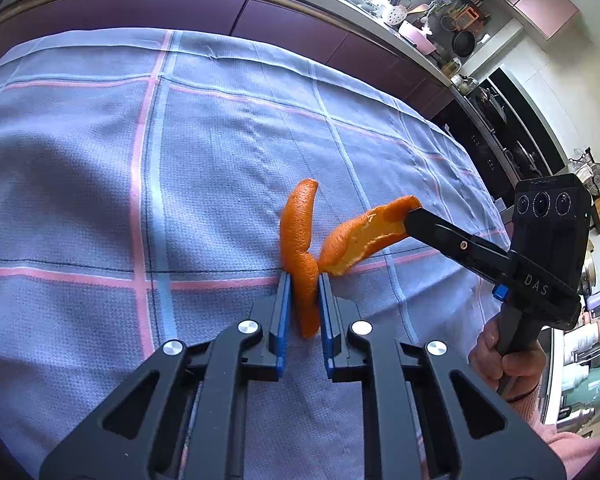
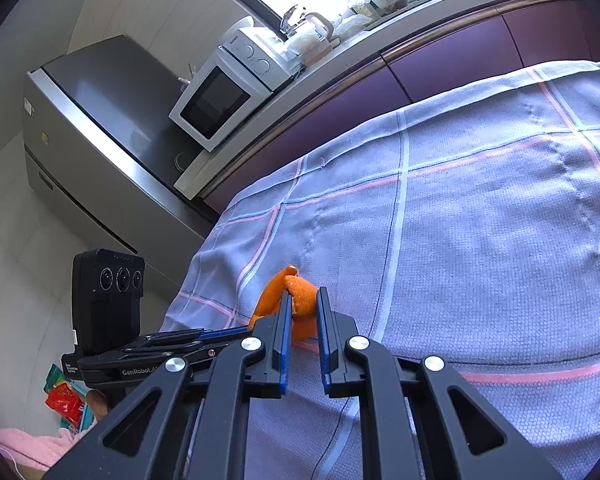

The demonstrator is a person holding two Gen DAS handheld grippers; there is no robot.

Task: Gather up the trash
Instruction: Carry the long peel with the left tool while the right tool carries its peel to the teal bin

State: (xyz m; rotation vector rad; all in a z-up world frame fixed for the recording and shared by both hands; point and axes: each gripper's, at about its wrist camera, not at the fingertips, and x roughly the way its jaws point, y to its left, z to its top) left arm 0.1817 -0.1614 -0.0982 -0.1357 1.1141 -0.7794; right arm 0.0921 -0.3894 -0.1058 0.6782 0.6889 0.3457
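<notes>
2 curled orange peels, pitted orange outside and pale inside, meet above the checked tablecloth [image 1: 220, 140]. The left gripper [image 1: 304, 280] is clenched on the upright peel [image 1: 300, 240] between its blue pads. The right gripper [image 2: 303, 294] grasps the other peel [image 2: 302, 300], just right of the left claw's tips.

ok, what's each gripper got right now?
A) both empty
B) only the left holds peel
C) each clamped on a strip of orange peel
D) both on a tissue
C: the left gripper pinches one upright orange peel strip, and the right gripper clamps the end of a second orange peel strip, over the checked tablecloth.
</notes>
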